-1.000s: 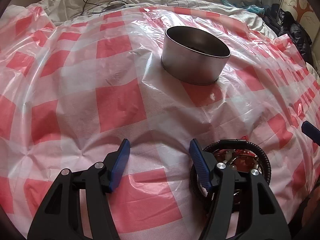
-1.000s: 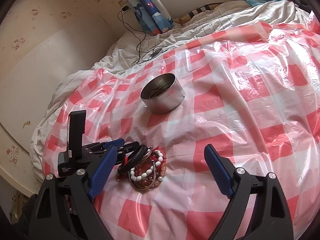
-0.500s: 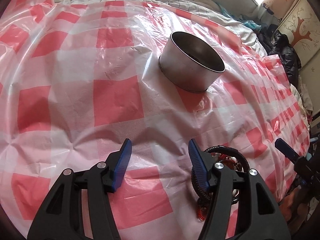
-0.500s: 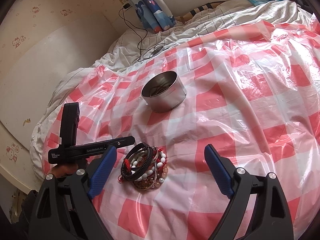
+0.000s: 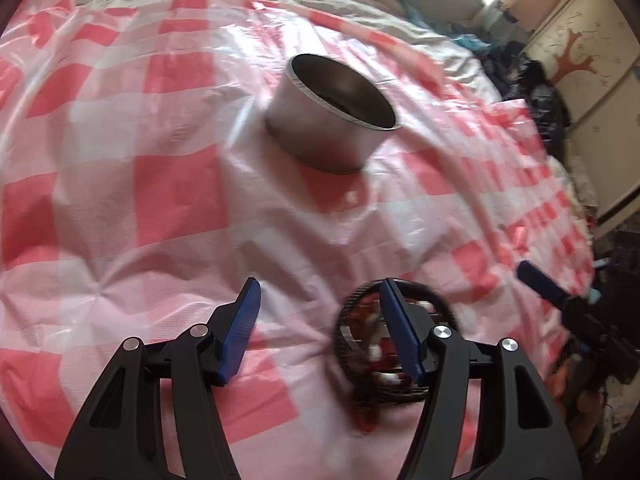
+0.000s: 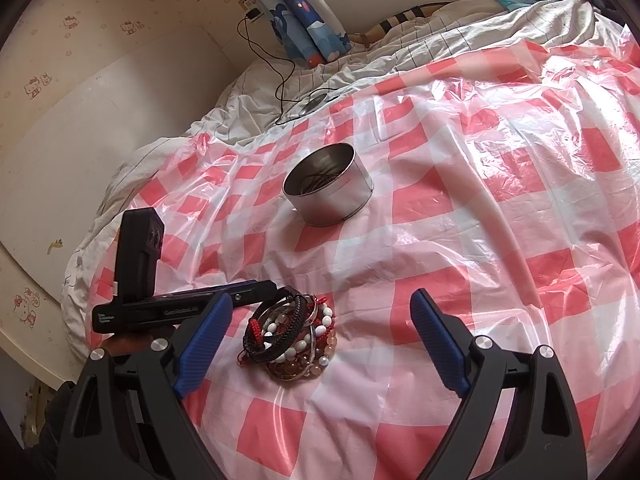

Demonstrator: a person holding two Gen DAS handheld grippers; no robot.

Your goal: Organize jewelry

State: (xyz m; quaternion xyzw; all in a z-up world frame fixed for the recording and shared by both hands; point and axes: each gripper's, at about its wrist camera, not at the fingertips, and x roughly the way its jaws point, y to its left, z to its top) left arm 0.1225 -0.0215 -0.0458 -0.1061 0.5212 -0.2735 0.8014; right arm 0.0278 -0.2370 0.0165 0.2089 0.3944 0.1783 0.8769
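A pile of bracelets (image 6: 292, 340), with black braided bands, white beads and amber beads, lies on the red-and-white checked plastic sheet. In the left wrist view the pile (image 5: 360, 344) sits partly behind my right finger. A round metal tin (image 6: 328, 184) stands further back; it also shows in the left wrist view (image 5: 332, 112), with some thin pieces inside. My left gripper (image 5: 320, 320) is open and empty, its tip at the pile's left edge. My right gripper (image 6: 320, 340) is open and empty, above the pile.
The checked sheet (image 6: 500, 220) covers a bed with rumpled white bedding (image 6: 400, 56) behind. A black cable (image 6: 280, 72) runs from the wall to the bed. A wardrobe and dark clothes (image 5: 540, 92) stand at the far right of the left wrist view.
My left gripper has swung right and closed in on the bracelet pile, its tip now at the pile's edge. My right gripper has hardly moved.
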